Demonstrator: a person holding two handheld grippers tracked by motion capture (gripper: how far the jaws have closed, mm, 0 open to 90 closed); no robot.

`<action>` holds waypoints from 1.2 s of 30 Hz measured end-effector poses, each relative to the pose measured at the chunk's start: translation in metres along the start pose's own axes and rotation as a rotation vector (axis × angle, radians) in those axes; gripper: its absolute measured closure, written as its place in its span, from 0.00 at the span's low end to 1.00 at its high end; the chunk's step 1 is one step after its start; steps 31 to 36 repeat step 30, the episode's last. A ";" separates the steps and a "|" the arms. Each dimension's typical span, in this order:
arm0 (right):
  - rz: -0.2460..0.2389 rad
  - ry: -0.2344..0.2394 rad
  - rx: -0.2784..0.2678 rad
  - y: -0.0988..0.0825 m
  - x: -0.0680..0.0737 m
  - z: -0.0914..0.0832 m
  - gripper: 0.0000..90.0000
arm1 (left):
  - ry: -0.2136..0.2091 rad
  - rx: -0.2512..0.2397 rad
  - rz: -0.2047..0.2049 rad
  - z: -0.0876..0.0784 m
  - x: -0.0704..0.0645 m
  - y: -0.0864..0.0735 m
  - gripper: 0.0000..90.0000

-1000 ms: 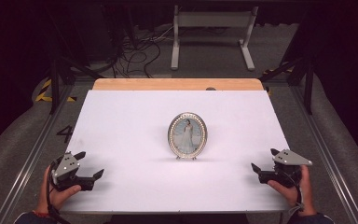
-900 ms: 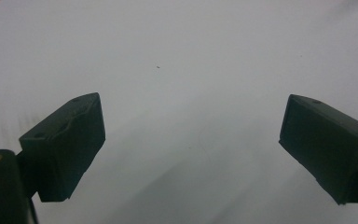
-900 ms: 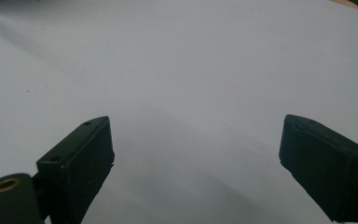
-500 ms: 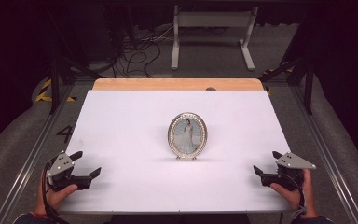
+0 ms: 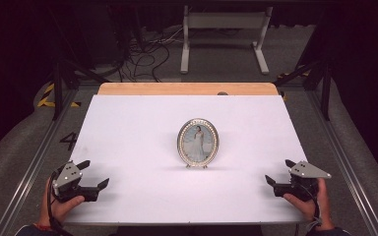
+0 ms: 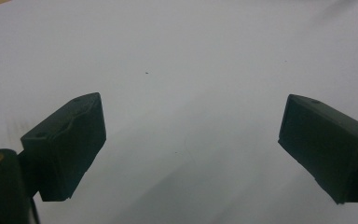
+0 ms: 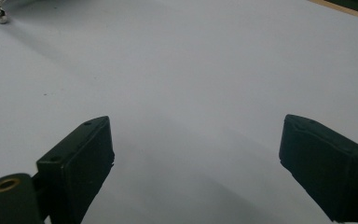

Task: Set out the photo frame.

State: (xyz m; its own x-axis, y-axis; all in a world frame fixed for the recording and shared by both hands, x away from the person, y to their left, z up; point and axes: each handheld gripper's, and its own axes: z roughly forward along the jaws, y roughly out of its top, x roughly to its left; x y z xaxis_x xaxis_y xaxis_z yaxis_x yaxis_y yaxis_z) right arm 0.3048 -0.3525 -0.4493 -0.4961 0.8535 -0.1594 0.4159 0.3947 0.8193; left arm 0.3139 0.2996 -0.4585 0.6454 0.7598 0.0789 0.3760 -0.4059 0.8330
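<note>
An oval silver picture frame (image 5: pixel 198 142) stands upright near the middle of the white table top (image 5: pixel 128 128); it holds a photo of a figure in a white dress. My left gripper (image 5: pixel 93 174) rests at the table's front left corner, open, nothing between its jaws. My right gripper (image 5: pixel 278 172) sits at the front right, also open and empty. Both are well apart from the frame. In the left gripper view the left gripper (image 6: pixel 191 144) shows wide-spread jaws over bare white surface. In the right gripper view the right gripper (image 7: pixel 193 163) is likewise spread, with a small silver foot of the frame (image 7: pixel 0 16) at top left.
A strip of wooden board (image 5: pixel 187 88) shows along the table's far edge. Metal rails (image 5: pixel 344 162) run along both sides of the table. Beyond it are cables and a white stand (image 5: pixel 224 29) on the dark floor.
Both grippers have drifted slightly down toward the table's front edge. The picture frame has not moved.
</note>
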 end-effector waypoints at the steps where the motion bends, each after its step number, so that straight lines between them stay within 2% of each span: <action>1: 0.002 0.001 -0.002 0.000 0.000 0.000 0.11 | 0.000 0.002 0.006 0.001 0.000 0.000 0.09; 8: 0.020 0.010 -0.003 -0.001 -0.002 0.001 0.11 | -0.003 0.002 0.012 0.001 0.000 0.001 0.09; 14: 0.014 0.012 0.001 -0.001 -0.002 0.002 0.11 | -0.006 0.003 0.004 0.002 -0.001 0.000 0.08; 24: 0.010 -0.005 -0.006 -0.003 -0.003 0.002 0.11 | -0.006 -0.001 0.014 0.006 -0.001 0.002 0.08; 28: 0.024 -0.004 -0.013 -0.003 -0.003 0.000 0.11 | -0.006 -0.002 0.014 0.005 -0.001 0.002 0.08; 30: 0.048 0.012 -0.019 -0.002 -0.004 0.000 0.11 | -0.001 0.002 0.016 0.005 0.000 0.002 0.08; 36: 0.048 0.012 -0.019 -0.002 -0.004 0.000 0.11 | -0.001 0.002 0.016 0.005 0.000 0.002 0.08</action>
